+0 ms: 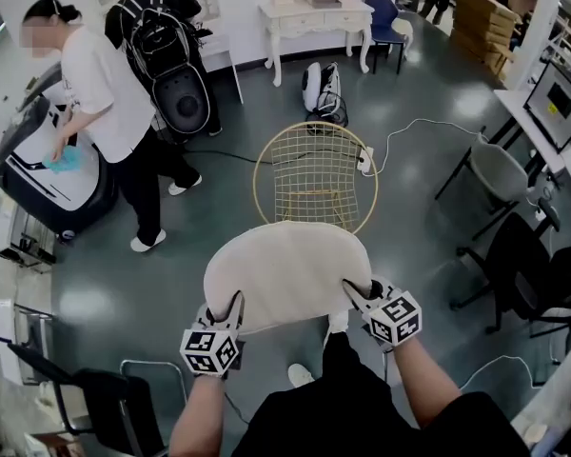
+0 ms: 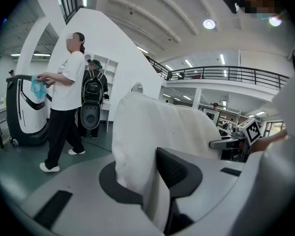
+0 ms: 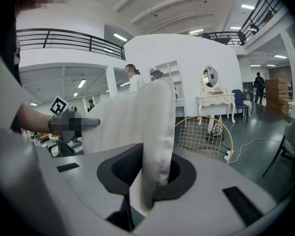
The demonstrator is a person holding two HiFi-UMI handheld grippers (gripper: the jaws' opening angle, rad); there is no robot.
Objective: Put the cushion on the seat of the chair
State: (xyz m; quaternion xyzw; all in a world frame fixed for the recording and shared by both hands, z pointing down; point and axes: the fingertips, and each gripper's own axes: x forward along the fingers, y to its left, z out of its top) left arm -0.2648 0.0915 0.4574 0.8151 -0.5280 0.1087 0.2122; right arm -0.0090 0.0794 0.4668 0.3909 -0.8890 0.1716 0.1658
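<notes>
You have the cream cushion (image 1: 285, 274) clamped at its near edge by both grippers. The left gripper (image 1: 224, 307) is clenched on the cushion's left corner; in the left gripper view (image 2: 152, 181) the padded cloth (image 2: 157, 132) is pinched between the two dark pads and rises ahead of the jaws. The right gripper (image 1: 364, 291) is clenched on the right corner; in the right gripper view (image 3: 150, 173) the cushion's edge (image 3: 137, 122) drops into the narrow gap between its pads. The cushion spans the space between your two grippers and reaches forward from them, carried in the air above the grey floor (image 1: 219, 188), not yet on the seat.

The gold wire chair (image 1: 314, 174) stands straight ahead of both grippers, its round back farthest from you, its front edge just past the cushion's far rim in the head view. From the right gripper it shows just to the right of the cushion, beyond the jaws (image 3: 202, 136).

Ahead and to the left of the left gripper a person in a white shirt (image 1: 109, 93) stands at a black-and-white machine (image 1: 48, 174). Well beyond the chair sits a white dressing table (image 1: 314, 17). To the right of the right gripper stands a grey chair (image 1: 500, 169)
</notes>
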